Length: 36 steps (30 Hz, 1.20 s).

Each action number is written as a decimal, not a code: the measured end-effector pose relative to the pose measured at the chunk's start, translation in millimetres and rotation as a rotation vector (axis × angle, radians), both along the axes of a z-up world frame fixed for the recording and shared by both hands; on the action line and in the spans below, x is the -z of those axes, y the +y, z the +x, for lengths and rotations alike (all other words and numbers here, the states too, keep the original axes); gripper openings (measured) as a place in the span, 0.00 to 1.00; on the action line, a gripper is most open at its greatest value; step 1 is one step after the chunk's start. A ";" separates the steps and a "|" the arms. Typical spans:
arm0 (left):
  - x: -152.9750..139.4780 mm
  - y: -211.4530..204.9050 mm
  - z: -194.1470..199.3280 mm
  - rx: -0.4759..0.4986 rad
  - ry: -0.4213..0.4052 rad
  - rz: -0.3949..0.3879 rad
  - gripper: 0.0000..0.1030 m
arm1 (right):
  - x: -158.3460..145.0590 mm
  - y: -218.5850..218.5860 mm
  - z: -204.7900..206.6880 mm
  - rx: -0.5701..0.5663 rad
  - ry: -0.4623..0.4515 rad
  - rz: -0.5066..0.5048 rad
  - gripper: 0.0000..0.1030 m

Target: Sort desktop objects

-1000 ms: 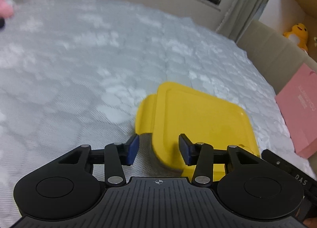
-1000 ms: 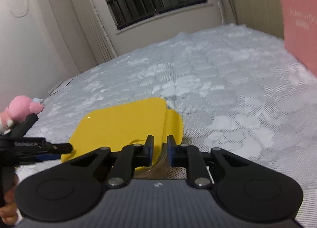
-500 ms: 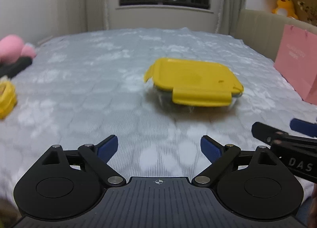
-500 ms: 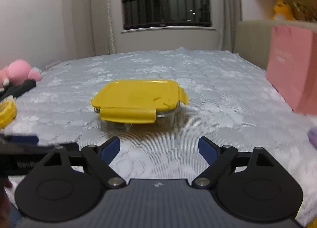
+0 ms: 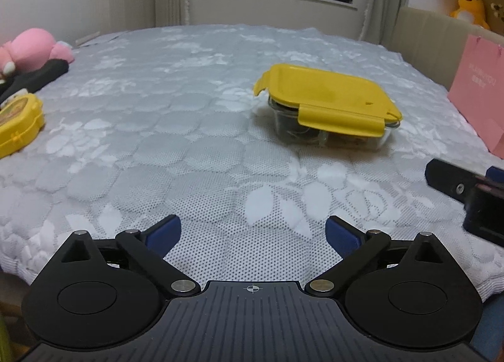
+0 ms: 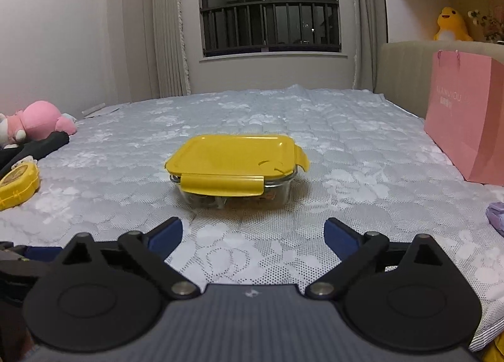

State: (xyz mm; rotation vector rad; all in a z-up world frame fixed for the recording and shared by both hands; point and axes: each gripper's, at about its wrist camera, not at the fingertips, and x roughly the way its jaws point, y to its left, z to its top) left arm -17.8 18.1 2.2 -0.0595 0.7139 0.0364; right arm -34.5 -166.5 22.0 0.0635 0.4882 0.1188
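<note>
Wide bed (image 6: 362,141) under a pale quilted cover, taking up nearly all of both views, near edge just below both tools. Plenty of bare cover in front of, behind and on both sides of the box, so open room for reaching from any side.

Pink paper bag (image 6: 466,116) upright at the right edge against the padded headboard, likely kept out of the working area. Pink plush toy (image 6: 41,119) at the far left edge, a black item (image 5: 34,77) beside it.

Glass box with yellow lid (image 6: 233,157) mid-bed, well apart from everything else; lid seated on top, front clip folded down, side clip flared outward, so probably not fully latched. Small items dimly visible inside through the glass; whether sorting is finished or still in hand, impossible to tell.

Small round yellow case (image 5: 17,122) near the left edge.

Left tool (image 5: 252,232) spread wide, holding nothing, low over the near edge. Right tool (image 6: 252,231) likewise spread and empty, pointed straight at the front clip.
</note>
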 end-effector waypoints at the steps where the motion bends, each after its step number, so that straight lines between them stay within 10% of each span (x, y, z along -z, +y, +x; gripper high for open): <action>1: -1.3 -1.1 0.8 0.003 -0.008 0.001 0.98 | 0.7 -0.9 1.2 0.007 0.000 -0.001 0.95; 36: 13.8 -29.1 57.5 0.039 0.024 0.118 1.00 | 35.9 -35.7 58.5 0.060 0.134 0.138 0.98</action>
